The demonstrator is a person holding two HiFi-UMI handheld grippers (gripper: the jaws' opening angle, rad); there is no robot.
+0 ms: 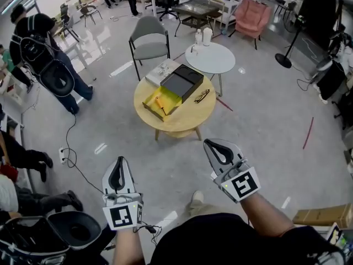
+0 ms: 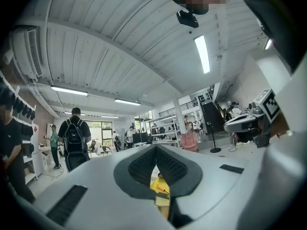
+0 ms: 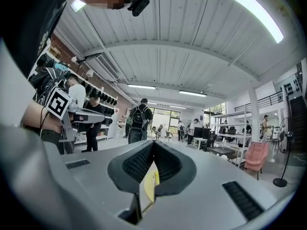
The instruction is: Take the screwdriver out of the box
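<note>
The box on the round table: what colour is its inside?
The box is yellow inside; head view shows it best.

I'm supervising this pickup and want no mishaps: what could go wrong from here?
The left hand-held gripper and right hand-held gripper are both shut; reaching in like that could shove the screwdriver around the yellow box instead of gripping it. The black lid and glasses lie close by on the round table and might be knocked. The cable on the floor could trip the person.
</note>
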